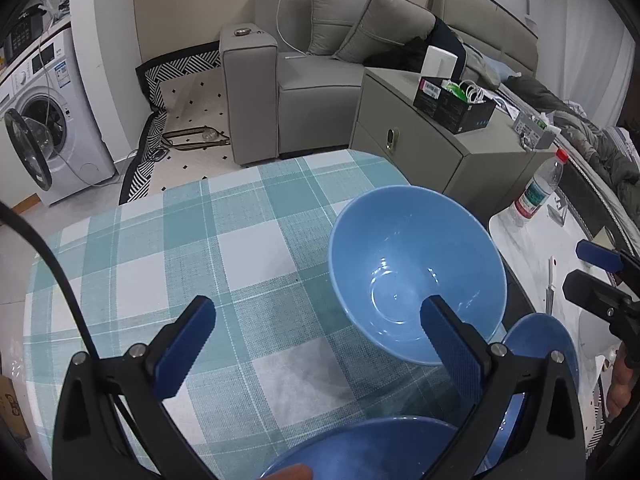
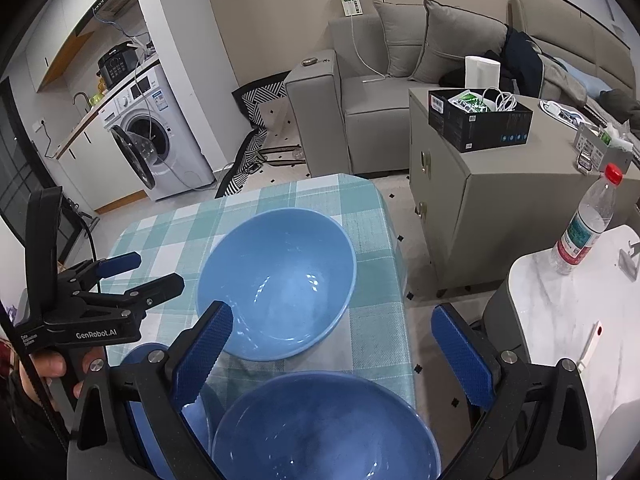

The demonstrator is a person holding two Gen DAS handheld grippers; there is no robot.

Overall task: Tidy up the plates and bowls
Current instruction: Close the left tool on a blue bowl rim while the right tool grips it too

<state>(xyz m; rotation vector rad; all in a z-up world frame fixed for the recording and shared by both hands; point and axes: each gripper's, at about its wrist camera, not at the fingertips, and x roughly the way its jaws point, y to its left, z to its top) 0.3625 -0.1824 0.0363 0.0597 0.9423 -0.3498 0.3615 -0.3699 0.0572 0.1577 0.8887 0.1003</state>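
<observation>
Right now your left tool (image 1: pixel 316 344) hovers with its jaws spread wide and empty above the checked desk (image 1: pixel 168 248), and your right tool (image 2: pixel 332 340) is spread apart and empty too. One blue bowl (image 2: pixel 280 280) sits upright on the desk's far right part, a second bowl (image 2: pixel 324 428) nearer you, a blue plate (image 1: pixel 540 344) beside them.

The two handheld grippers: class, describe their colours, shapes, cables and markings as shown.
Both the left gripper and right gripper have black angular frames, silver screws and blue textured finger pads. The left body reads "GenRobot.AI" in white, and a black cable runs beside it.
</observation>
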